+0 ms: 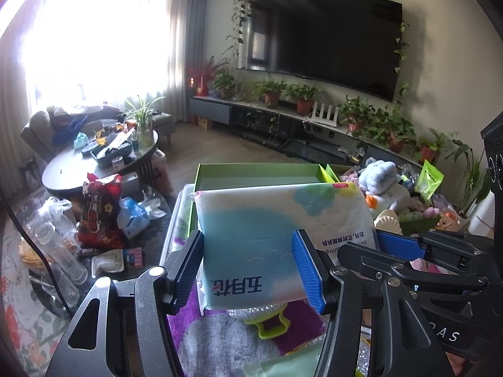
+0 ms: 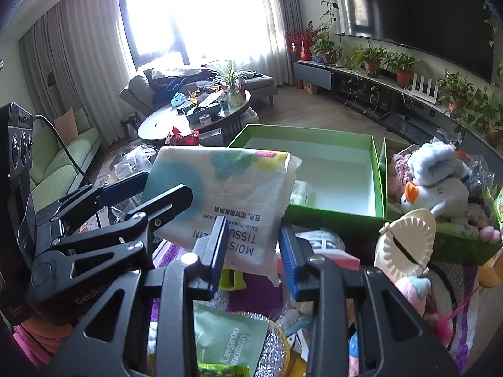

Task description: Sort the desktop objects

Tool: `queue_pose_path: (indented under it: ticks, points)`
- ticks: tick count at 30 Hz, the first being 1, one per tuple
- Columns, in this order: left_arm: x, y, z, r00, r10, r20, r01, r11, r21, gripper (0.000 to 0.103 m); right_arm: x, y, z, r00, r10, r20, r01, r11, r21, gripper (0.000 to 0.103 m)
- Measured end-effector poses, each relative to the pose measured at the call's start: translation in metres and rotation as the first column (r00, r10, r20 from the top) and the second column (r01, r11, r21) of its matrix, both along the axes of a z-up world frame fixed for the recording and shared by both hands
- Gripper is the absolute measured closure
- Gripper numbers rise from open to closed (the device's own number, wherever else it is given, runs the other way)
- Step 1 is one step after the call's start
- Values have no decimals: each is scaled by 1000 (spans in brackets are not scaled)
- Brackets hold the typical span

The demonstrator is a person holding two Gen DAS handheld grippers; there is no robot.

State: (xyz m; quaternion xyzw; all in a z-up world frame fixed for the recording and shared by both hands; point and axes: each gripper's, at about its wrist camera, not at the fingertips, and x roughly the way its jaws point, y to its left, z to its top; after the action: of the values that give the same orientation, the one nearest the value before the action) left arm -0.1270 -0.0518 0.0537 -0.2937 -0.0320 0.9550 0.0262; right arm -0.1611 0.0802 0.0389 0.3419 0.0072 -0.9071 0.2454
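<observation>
Left hand-held gripper [image 1: 248, 270] was clamped on the moist tissue pack [image 1: 270, 235], blue pads pressing both side edges, pack lifted clear of the desk clutter and tilted toward the open green box [image 1: 257, 174]. Right hand-held gripper [image 2: 253, 253] sat at the pack's near corner [image 2: 226, 198], fingers spread to either side of it; left pad looked to touch the wrapper, right pad stood just apart (grip not confirmed, cannot tell). Green box interior was mostly bare white floor, with one small item against its near wall. Second green box [image 2: 385, 169] just right of it was crowded: plush duck [image 2: 440, 185], pink knit items, wrapped packets. Cream dumpling press [image 2: 405, 238] stood in front of that box, near the right gripper's outer side. Below the pack lay a green Kangaroo mommy sachet [image 2: 226, 339], a silver scourer and a lime-green clip [image 1: 270, 325] on a purple-and-grey cloth [image 1: 220, 342]. Pack's far edge overlapped the green box's near wall in both views.
</observation>
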Motion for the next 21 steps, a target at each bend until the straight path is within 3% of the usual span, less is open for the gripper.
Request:
queue_pose_path:
  ticks: [17,19,21]
  points:
    - [-27,-7,11,1000,9,-30,-9,1000,-25,45,-22,-10,11,999,-18,-33,18,1000,-5,73]
    - [-29,-7,13,999,-16,-34,16,1000,-18,56,-25,-13,13,999,-13,-38,13,1000,-3,77]
    - [-33,-5,14,999,-22,-28,21,999,-24,59,-27,-17,15,999,10,-39,-11,1000,-9,85]
